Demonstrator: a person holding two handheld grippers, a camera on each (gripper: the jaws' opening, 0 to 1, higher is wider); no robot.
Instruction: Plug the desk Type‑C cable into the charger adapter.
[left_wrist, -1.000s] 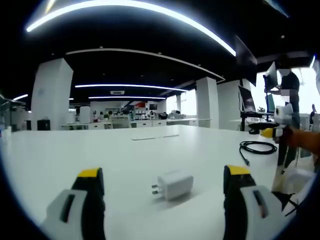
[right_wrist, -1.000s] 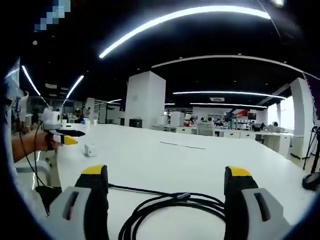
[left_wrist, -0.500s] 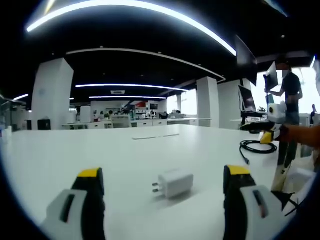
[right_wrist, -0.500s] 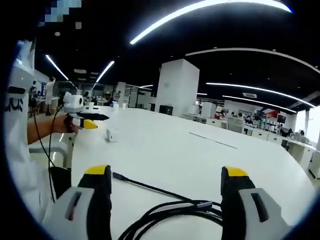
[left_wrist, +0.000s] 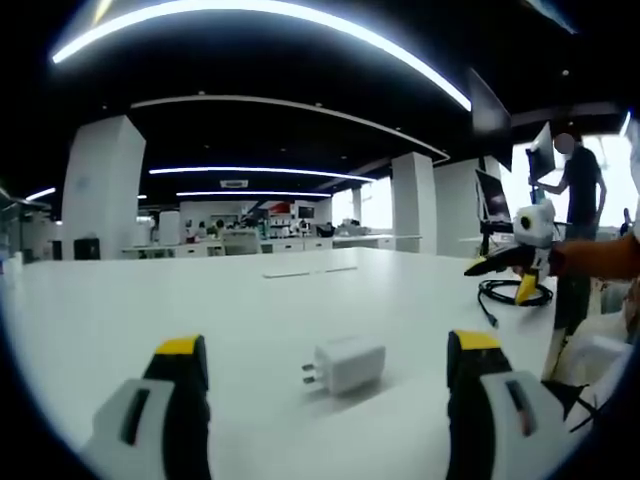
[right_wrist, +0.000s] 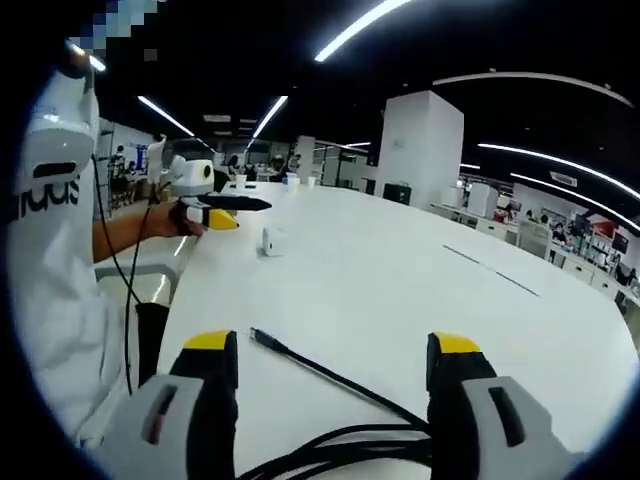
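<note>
Right claw (right_wrist: 328, 375) swung and tipped since a second ago: cable (right_wrist: 330, 375) plug end, earlier off to the side of the jaw gap, now lying between the jaws, plug tip just ahead of the near-side jaw, coiled slack below. Jaws wide apart, holding nothing, nothing yet touched. Seen from the left gripper view, right claw (left_wrist: 505, 277) hanging over the cable coil (left_wrist: 515, 294), tipped downward. Left claw (left_wrist: 328, 385) unmoved, jaws spread wide and empty, adapter (left_wrist: 346, 363) lying on the table (left_wrist: 150, 300) between and just ahead of them, prongs toward the near-side jaw. Reads as lining up on the plug end; grasp of cable and adapter both not yet done. Thin plug likely to slip unless pinched squarely.
</note>
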